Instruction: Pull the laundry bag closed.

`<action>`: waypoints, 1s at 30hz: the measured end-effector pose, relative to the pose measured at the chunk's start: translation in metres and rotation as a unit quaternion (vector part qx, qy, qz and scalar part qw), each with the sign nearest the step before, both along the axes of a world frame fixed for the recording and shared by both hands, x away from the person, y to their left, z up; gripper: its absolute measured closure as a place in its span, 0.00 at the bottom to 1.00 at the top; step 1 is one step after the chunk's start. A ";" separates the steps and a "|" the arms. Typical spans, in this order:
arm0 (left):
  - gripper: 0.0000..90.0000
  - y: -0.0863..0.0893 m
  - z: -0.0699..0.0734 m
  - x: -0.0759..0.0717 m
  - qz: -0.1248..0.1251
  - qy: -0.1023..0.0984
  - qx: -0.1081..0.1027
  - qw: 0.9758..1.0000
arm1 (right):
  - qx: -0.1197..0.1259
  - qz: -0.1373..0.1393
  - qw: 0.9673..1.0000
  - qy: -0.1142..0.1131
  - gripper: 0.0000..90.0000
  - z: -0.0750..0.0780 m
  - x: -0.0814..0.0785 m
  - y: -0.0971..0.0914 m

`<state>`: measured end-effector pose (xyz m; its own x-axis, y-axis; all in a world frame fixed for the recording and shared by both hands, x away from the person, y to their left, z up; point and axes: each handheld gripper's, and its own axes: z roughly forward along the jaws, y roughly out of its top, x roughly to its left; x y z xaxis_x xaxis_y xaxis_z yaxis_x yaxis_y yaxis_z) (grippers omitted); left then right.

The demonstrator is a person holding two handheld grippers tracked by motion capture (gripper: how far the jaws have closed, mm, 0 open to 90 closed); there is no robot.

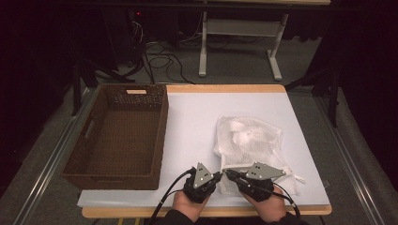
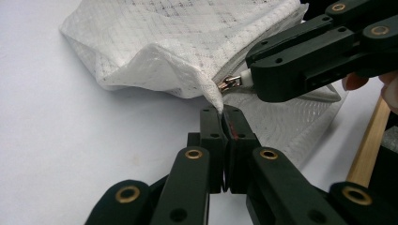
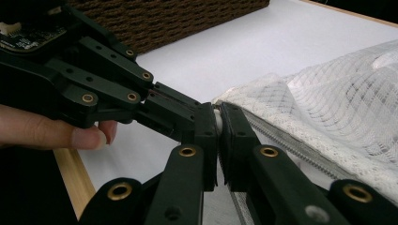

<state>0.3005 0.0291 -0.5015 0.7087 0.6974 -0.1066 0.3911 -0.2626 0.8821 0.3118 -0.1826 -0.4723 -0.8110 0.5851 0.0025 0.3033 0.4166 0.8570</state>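
Observation:
A white mesh bag (image 1: 251,140) lies on the white tabletop (image 1: 195,122), its zipper edge (image 3: 281,140) toward the near side. Both grippers meet at its near left corner. My left gripper (image 1: 218,175) is shut on the bag's corner fabric (image 2: 217,101), as the left gripper view shows at its own tips (image 2: 224,113). From the right, my right gripper (image 1: 228,173) is shut on the zipper pull (image 2: 230,83); a white tab (image 3: 217,117) sits pinched between its pads (image 3: 218,112). The bag holds crumpled white contents (image 1: 244,133).
A brown wicker basket (image 1: 162,136) stands empty at the left of the table, close beside the bag. The table's wooden front edge (image 1: 141,212) runs just below the hands. Cables and a table frame (image 1: 202,51) lie on the floor beyond.

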 end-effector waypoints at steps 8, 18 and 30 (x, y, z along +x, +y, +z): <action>0.99 0.001 0.002 0.001 -0.002 0.001 0.003 1.000 | -0.001 -0.003 1.000 0.006 0.97 -0.001 0.001 -0.002; 0.99 0.007 0.005 0.003 0.002 -0.001 -0.002 1.000 | 0.002 -0.012 1.000 0.006 0.98 0.000 0.003 -0.009; 0.99 0.006 0.004 0.004 0.002 -0.002 0.007 1.000 | -0.002 -0.016 1.000 0.012 0.98 -0.002 0.004 -0.014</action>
